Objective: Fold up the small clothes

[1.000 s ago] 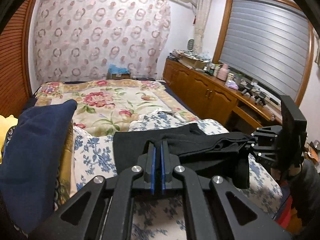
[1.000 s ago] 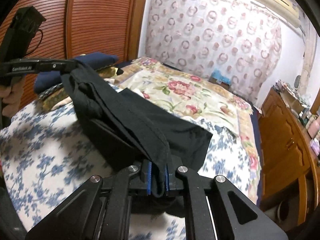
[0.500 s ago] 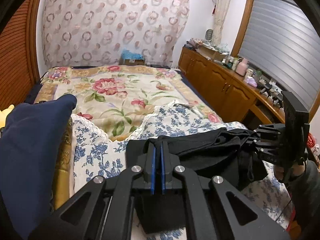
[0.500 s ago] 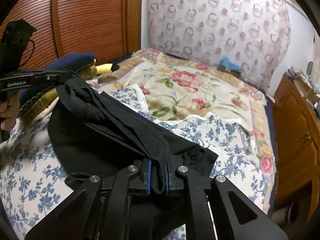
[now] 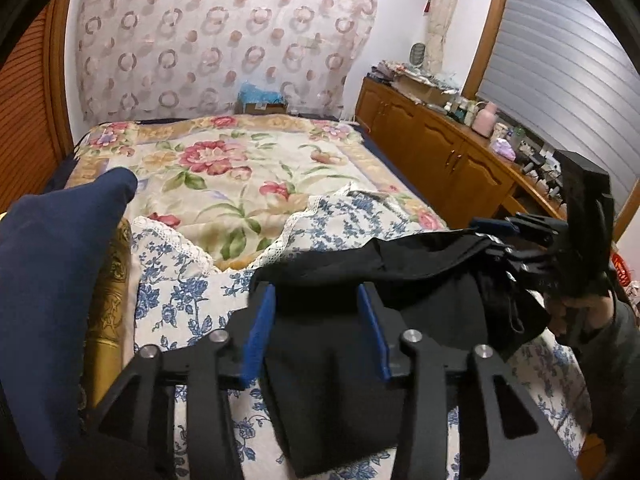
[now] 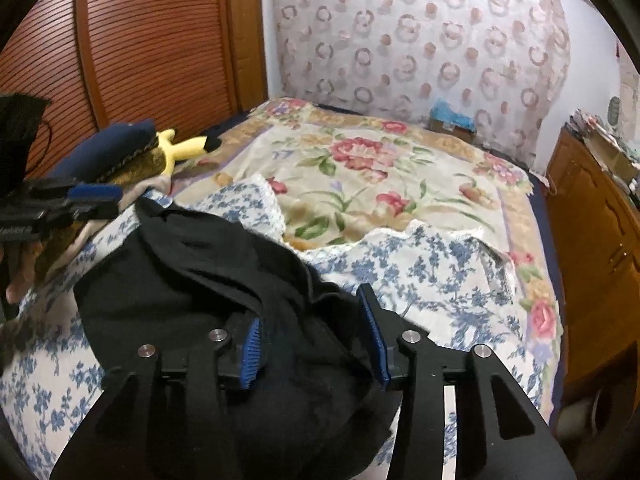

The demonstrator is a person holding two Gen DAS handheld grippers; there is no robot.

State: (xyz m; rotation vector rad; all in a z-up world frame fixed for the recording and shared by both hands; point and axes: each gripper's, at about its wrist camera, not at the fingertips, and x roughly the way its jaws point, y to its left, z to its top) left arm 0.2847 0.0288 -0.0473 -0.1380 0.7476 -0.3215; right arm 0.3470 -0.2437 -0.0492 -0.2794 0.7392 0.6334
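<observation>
- The left gripper [image 5: 316, 328] stands with its blue pads [image 5: 256, 332] spread; the jaws have just been opening. The black garment [image 5: 420, 280] lies between and under them, but the pads do not press on it.
- The right gripper [image 6: 316, 332] is likewise spread, its jaws also having just been opening. Black cloth is heaped between its pads [image 6: 251, 340], loose and unpinched as far as I can tell.
- In the left wrist view the right gripper shows at about 3 o'clock, with the garment's bunched end draped against it. In the right wrist view the left gripper sits at about 9 o'clock, just beside the cloth's far corner.
- The garment rests on the blue-flowered sheet [image 6: 432, 268], reaching from one gripper across to the other, with a raised, wrinkled ridge along its length.
- Beyond it, toward 12 o'clock, lies the rose-patterned blanket [image 5: 240, 176]; a navy cushion [image 5: 48, 280] sits at 9 o'clock in the left view.
- Risk, as I judge it: the fold has landed lumpy, so the top layer may slump sideways and leave uneven edges.
- Cloth heaped between the open pads could snag on their ribbed faces and be dragged out of the fold when the grippers pull away.
- The end bunched at the right gripper may stay crumpled unless smoothed.
</observation>
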